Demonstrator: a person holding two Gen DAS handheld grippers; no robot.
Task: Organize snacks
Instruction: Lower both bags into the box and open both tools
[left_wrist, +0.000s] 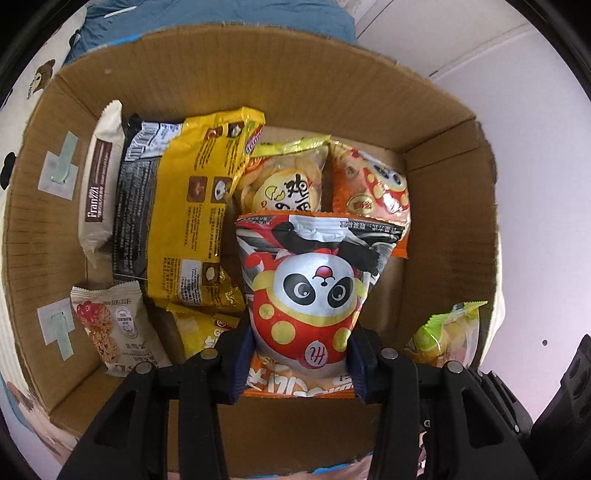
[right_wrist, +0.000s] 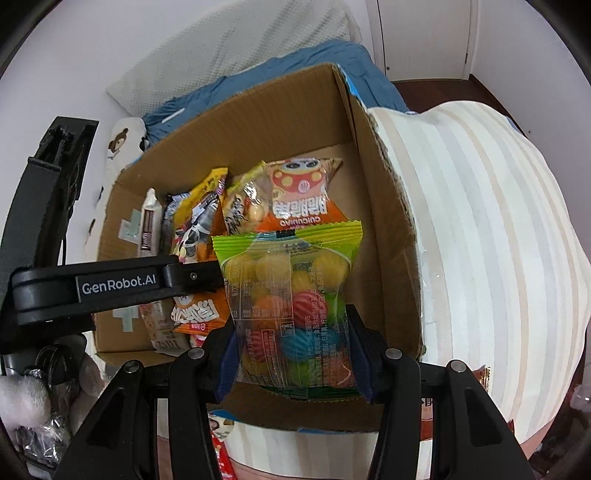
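- Left gripper (left_wrist: 301, 354): fingers clenched on the panda snack bag (left_wrist: 314, 291), which hangs over the open cardboard box (left_wrist: 443, 206); the bag's long axis runs from 6 to 12 o'clock in the left wrist view, its far end pointing away from the fingers toward the box floor.
- Free floor: a bare strip lies at about 3 o'clock of the panda snack bag, against the box's right wall; the yellow packet (left_wrist: 199, 206) and other snacks fill the side toward 9 o'clock.
- Right gripper (right_wrist: 291, 354): fingers grasp the green candy bag (right_wrist: 291, 295), long axis likewise 6 to 12 o'clock, held above the box's near right corner.
- Judgement: the right hand appears nearer the bare strip, so the coming placement turns on which bag claims it.
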